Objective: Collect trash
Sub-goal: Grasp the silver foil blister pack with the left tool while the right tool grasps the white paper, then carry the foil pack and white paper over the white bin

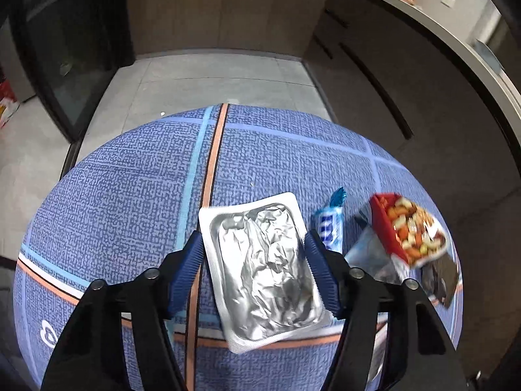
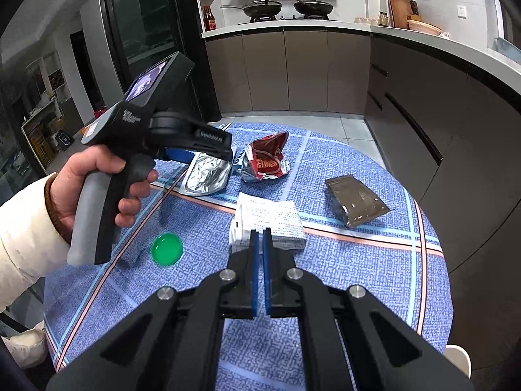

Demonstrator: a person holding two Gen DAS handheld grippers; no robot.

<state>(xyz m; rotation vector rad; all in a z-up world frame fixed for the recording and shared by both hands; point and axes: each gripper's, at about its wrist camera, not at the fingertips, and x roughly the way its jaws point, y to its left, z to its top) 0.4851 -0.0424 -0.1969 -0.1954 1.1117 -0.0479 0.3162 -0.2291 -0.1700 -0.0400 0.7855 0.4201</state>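
A crumpled silver foil pouch [image 1: 263, 267] lies on the blue checked tablecloth [image 1: 123, 202], between the blue pads of my open left gripper [image 1: 254, 244]; the pads stand at its two sides. The pouch also shows in the right wrist view [image 2: 208, 172] under the left gripper [image 2: 202, 154]. A blue-and-white candy wrapper [image 1: 332, 224] and a red nut snack bag [image 1: 410, 228] lie just right of the pouch. My right gripper [image 2: 260, 238] is shut and empty, its tips over a folded white paper packet [image 2: 270, 221]. A brown sachet [image 2: 356, 200] lies to the right.
A green round lid [image 2: 166, 249] lies on the tablecloth [image 2: 358, 277] at the left. The red snack bag [image 2: 267, 159] sits beyond the paper. Kitchen cabinets [image 2: 423, 123] and counter run along the right and back. A black glass door [image 1: 65, 49] stands at the left.
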